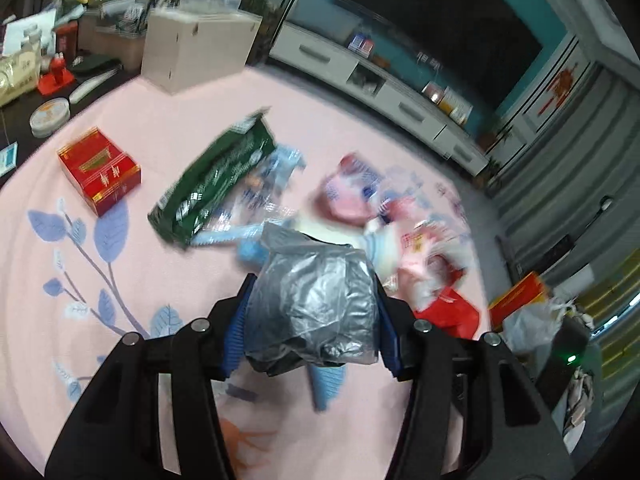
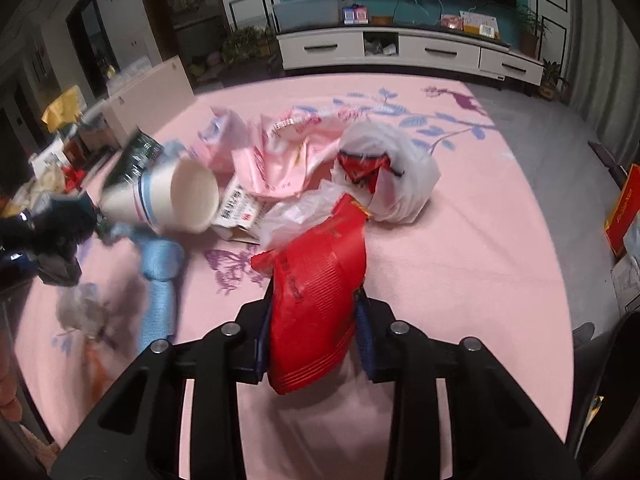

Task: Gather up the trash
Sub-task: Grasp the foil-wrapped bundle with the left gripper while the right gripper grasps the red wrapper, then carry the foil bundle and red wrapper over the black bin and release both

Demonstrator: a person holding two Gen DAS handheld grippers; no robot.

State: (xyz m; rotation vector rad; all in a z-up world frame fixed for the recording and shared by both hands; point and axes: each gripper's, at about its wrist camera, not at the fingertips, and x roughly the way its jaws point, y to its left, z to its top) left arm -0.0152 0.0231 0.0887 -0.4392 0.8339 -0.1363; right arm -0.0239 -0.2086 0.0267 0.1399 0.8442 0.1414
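My left gripper [image 1: 310, 312] is shut on a crumpled grey plastic bag [image 1: 316, 304], held above a pink rug [image 1: 120, 280]. Beyond it lie a green wrapper [image 1: 216, 184], blurred pink and blue wrappers [image 1: 348, 196] and a red carton [image 1: 100, 168]. My right gripper [image 2: 314, 320] is shut on a red plastic bag [image 2: 316, 292]. In front of it lie a white bag with red scraps [image 2: 388, 172], pink wrappers [image 2: 280, 148], a paper cup [image 2: 172, 196] on its side, a small white box [image 2: 240, 212] and a blue strip [image 2: 160, 288].
A white TV cabinet [image 2: 400, 50] stands along the far wall under a dark TV. A beige box [image 1: 196, 48] and cluttered goods sit at the rug's far left. A red-orange box [image 2: 624, 208] and bags stand at the right, off the rug.
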